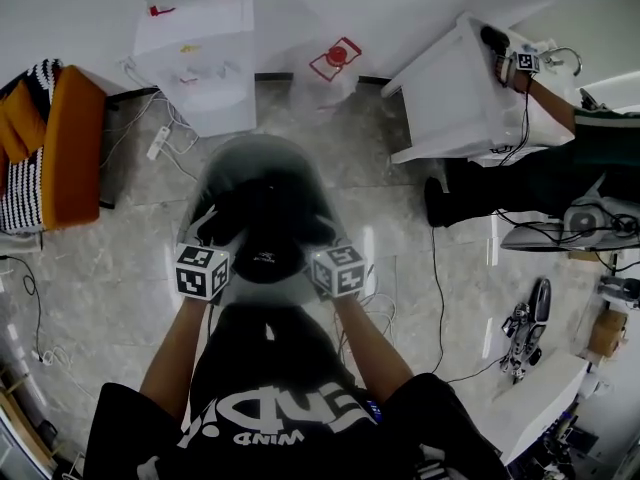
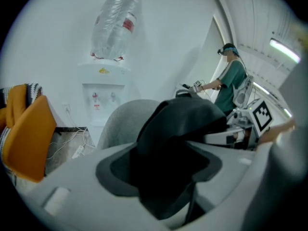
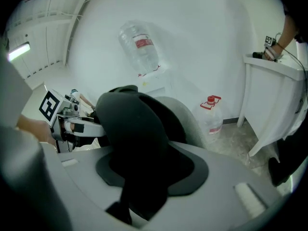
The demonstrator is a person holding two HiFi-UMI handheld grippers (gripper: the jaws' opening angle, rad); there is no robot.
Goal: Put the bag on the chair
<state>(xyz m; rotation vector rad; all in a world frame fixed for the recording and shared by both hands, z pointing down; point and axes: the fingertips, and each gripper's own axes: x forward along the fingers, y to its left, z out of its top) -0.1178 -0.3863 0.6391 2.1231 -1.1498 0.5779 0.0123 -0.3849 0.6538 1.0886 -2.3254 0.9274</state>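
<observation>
Black floppy bag (image 1: 265, 233) slumped on grey chair (image 1: 255, 153) at 12 o'clock. Left gripper (image 1: 215, 230), right gripper (image 1: 322, 233) spread wide, fabric between, unclamped.

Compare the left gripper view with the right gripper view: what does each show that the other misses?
Only the left gripper view shows the orange seat at the left edge and the white power strip on the floor. Only the right gripper view shows the red-capped jug on the floor and the white table at the right. Both show the black bag on the grey chair, with the upturned water bottle against the white wall behind.
</observation>
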